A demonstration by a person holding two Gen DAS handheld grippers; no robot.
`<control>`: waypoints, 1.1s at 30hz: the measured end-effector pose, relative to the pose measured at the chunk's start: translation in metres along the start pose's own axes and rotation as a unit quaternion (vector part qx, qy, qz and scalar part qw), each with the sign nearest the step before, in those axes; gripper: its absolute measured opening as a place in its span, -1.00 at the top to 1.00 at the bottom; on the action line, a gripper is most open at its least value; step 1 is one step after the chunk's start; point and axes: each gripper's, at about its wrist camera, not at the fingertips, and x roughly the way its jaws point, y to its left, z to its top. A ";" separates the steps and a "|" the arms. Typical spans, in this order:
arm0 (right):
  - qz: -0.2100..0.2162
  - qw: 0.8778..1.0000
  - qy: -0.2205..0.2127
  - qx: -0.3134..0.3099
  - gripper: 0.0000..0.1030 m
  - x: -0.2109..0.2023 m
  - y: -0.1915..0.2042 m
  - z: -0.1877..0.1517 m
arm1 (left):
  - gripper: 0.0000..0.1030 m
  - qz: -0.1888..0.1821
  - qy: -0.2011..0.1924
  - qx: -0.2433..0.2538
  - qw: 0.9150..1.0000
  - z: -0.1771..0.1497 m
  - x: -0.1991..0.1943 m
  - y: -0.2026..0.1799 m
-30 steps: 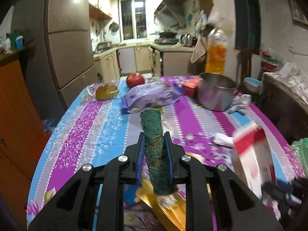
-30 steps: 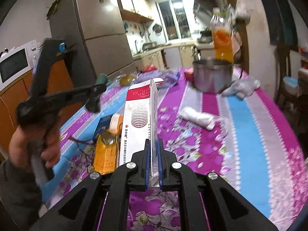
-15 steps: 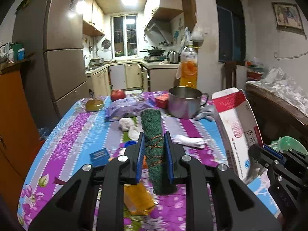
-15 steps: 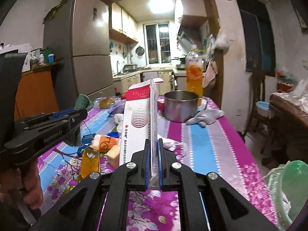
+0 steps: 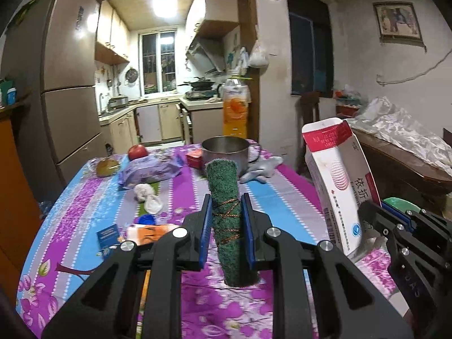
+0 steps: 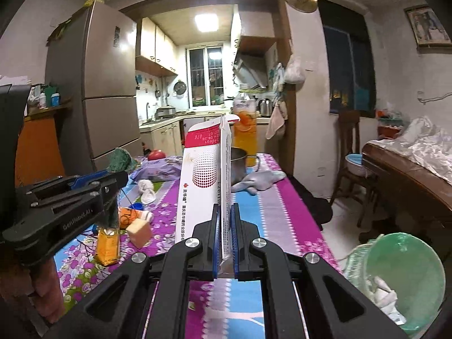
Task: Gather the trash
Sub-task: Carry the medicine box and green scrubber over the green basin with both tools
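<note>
My left gripper (image 5: 226, 214) is shut on a rolled green scouring pad (image 5: 223, 186) bound with thin cord, held up over the near end of the table. My right gripper (image 6: 225, 220) is shut on a flattened white and red carton (image 6: 203, 175) that stands upright between its blue pads. In the left wrist view the carton (image 5: 339, 186) and the right gripper (image 5: 395, 226) are at the right. In the right wrist view the left gripper (image 6: 84, 186) shows at the left with the green pad (image 6: 120, 159). A green-lined trash bin (image 6: 395, 276) holding white scraps sits on the floor, lower right.
On the flowered tablecloth (image 5: 84, 197) lie crumpled tissues (image 5: 147, 195), a blue cap (image 5: 147, 220), a blue card (image 5: 107, 234), an orange wrapper (image 5: 149, 230), a purple wipes pack (image 5: 149, 171), an apple (image 5: 137, 151), a steel pot (image 5: 226, 151) and a juice bottle (image 5: 234, 107). A chair (image 6: 347, 147) and dark cabinet (image 6: 409, 186) stand right.
Both grippers have drawn back from the table and lifted, each keeping its load. More of the room shows, and the green bin has come into the right wrist view.
</note>
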 end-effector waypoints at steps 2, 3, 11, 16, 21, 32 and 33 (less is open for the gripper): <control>-0.011 1.000 0.000 0.003 0.86 -0.005 -0.008 0.001 | 0.64 -0.010 -0.002 0.004 1.000 0.001 -0.002 -0.011; -0.017 1.000 -0.001 0.005 0.86 -0.010 -0.013 0.000 | 0.64 -0.018 -0.002 0.006 1.000 0.002 -0.002 -0.019; -0.073 0.997 -0.001 0.026 0.86 -0.046 -0.071 -0.001 | 0.64 -0.077 -0.005 0.019 0.997 0.010 0.002 -0.071; -0.118 0.992 0.006 0.040 0.86 -0.067 -0.119 0.000 | 0.64 -0.121 0.001 0.032 0.992 0.013 0.009 -0.116; -0.162 0.985 0.031 0.054 0.86 -0.084 -0.177 0.000 | 0.64 -0.164 0.011 0.052 0.985 0.017 0.021 -0.166; -0.209 0.962 0.131 0.115 0.86 -0.079 -0.300 -0.025 | 0.64 -0.229 0.077 0.092 0.966 0.013 0.061 -0.256; -0.209 0.960 0.140 0.120 0.86 -0.072 -0.303 -0.026 | 0.64 -0.232 0.085 0.098 0.964 0.011 0.066 -0.265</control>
